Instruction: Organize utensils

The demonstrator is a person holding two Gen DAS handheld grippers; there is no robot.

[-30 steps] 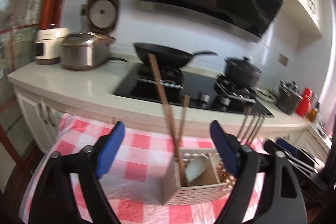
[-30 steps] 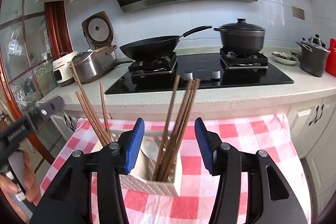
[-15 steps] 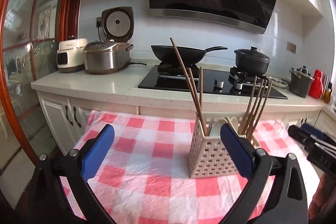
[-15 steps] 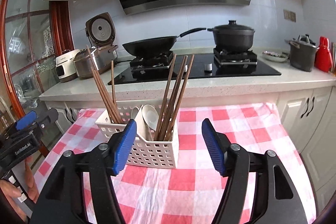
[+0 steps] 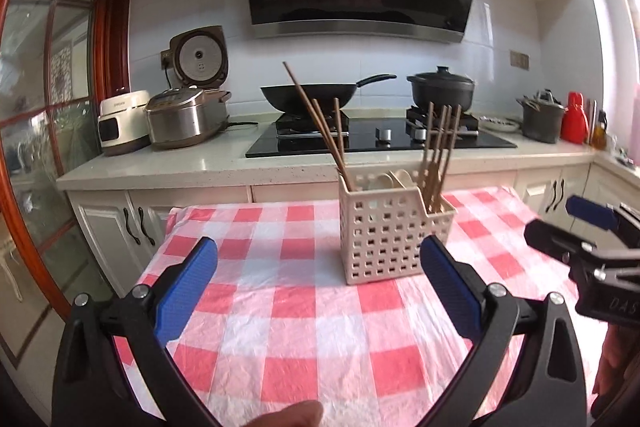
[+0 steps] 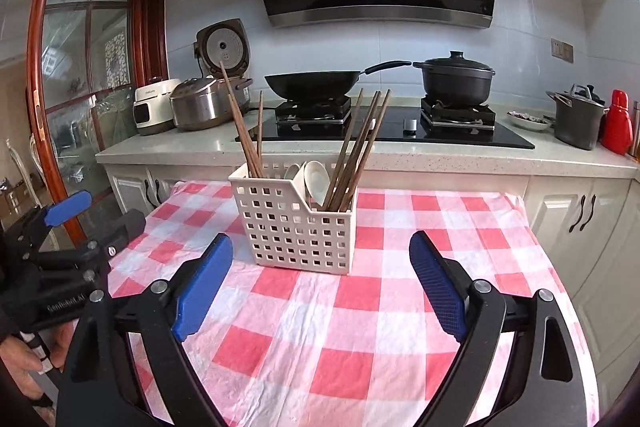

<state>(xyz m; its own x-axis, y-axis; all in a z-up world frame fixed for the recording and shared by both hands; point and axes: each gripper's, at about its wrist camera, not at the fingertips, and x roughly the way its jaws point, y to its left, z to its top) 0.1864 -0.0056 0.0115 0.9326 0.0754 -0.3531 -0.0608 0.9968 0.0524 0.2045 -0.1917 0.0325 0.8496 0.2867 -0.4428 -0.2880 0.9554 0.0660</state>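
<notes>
A white perforated utensil caddy point(image 5: 390, 233) point(image 6: 298, 227) stands on a red-and-white checked tablecloth point(image 5: 320, 327) point(image 6: 360, 327). Brown chopsticks point(image 5: 320, 131) point(image 6: 244, 131) lean in its left compartment, white spoons point(image 5: 394, 179) point(image 6: 316, 181) sit in the middle, and more chopsticks point(image 5: 438, 155) point(image 6: 356, 151) stand in the right compartment. My left gripper point(image 5: 318, 287) is open and empty, well in front of the caddy. My right gripper point(image 6: 320, 287) is open and empty, also in front of it.
Behind the table runs a counter point(image 6: 440, 157) with a stove, a wok point(image 6: 312, 85), a black pot point(image 6: 454, 79), rice cookers point(image 6: 204, 103), a grey pot point(image 6: 578, 121) and a red bottle point(image 6: 618, 123). Cabinet doors stand below the counter.
Both grippers have drawn back and away from the caddy, which now looks smaller and farther. Both stayed open and empty.
</notes>
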